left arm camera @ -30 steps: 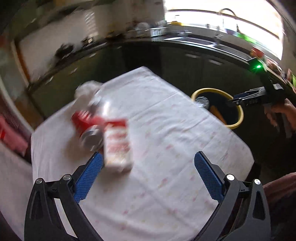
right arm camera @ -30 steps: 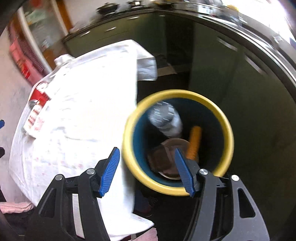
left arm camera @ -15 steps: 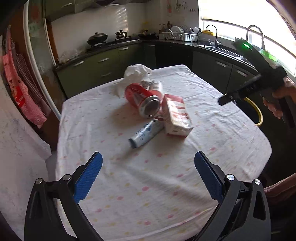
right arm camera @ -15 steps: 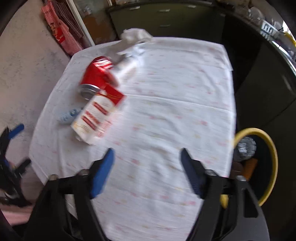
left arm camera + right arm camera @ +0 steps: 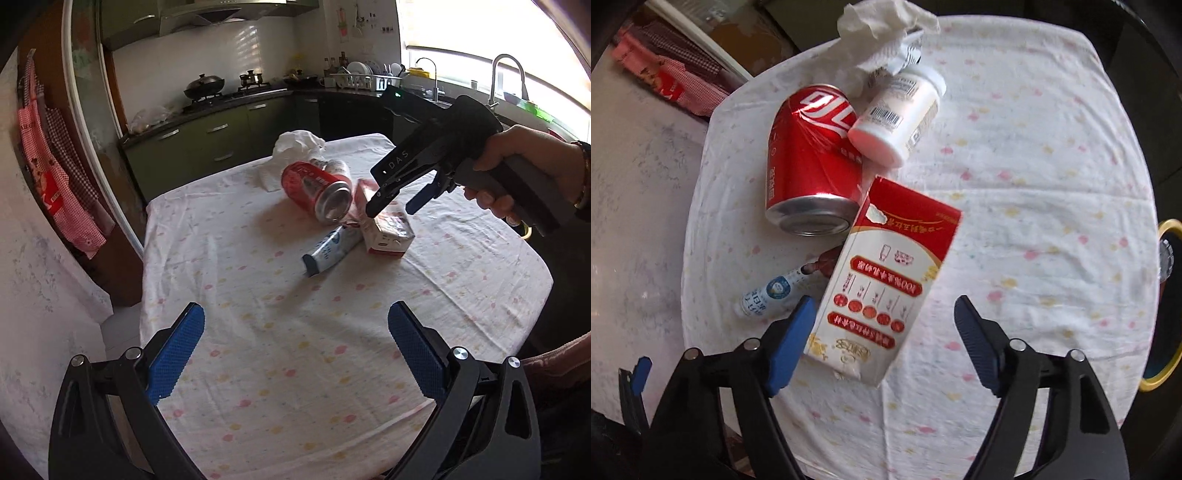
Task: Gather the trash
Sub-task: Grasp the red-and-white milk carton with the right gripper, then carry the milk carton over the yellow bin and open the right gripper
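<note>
Red can (image 5: 812, 162), carton (image 5: 882, 284), bottle (image 5: 899, 114), tube (image 5: 772, 291), tissue (image 5: 882, 37) uncollected on counter (image 5: 1034, 184) | bin (image 5: 1161, 302) part-filled | right claw (image 5: 882, 325) closing, astride carton, no grip | left claw (image 5: 295, 354) spread, empty

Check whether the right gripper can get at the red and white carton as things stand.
Probably yes. The right gripper hangs over the carton, its jaws closing but wider than the box, pads not pressing on it. The carton's top is bare; the red can and tube crowd one side only.
</note>
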{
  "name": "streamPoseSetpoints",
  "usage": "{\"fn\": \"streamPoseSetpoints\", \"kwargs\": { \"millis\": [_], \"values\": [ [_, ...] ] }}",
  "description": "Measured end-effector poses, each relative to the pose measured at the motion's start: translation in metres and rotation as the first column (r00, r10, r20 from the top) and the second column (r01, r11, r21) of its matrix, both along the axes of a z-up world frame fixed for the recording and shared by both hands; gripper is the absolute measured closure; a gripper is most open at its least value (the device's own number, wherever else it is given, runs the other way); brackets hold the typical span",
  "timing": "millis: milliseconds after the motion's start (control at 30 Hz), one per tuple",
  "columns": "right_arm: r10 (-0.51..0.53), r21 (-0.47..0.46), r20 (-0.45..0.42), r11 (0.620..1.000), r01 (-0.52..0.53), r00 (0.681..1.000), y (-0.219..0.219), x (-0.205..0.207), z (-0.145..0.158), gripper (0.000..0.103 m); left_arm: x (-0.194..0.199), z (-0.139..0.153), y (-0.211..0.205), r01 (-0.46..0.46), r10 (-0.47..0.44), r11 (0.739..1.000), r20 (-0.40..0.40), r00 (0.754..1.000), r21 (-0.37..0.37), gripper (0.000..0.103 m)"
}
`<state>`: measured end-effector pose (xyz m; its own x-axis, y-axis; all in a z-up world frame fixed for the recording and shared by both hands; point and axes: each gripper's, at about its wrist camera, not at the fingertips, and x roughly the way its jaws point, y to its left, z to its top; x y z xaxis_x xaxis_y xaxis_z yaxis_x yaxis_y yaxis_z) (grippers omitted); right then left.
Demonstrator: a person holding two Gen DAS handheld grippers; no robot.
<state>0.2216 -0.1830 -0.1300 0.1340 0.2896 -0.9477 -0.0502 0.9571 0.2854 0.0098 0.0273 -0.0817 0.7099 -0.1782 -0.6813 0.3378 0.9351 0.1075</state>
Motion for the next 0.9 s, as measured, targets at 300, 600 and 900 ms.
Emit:
{"fn": "streamPoseSetpoints", "kwargs": {
  "millis": [300,600,900],
  "values": [
    [-0.024,-0.007,-0.045,1.000,0.024,0.999,0.014,0.007,-0.011,0.034,0.001,-0.005,0.014,-0.008,0.008,0.999,-0.008,1.000,-0.041,0.005],
    [0.046,-0.032,-0.040,0.998,-0.047,0.998,0.013,0.002,-0.007,0.052,-0.004,-0.002,0.009,-0.001,0.001,1.000,0.002,1.000,-0.031,0.005],
    [0.126,-0.104,-0.017,0.987,-0.127,0.992,-0.019,-0.027,0.000,0.053,-0.004,0.001,-0.009,0.024,-0.024,1.000,0.007,1.000,0.002,0.005]
  ]
}}
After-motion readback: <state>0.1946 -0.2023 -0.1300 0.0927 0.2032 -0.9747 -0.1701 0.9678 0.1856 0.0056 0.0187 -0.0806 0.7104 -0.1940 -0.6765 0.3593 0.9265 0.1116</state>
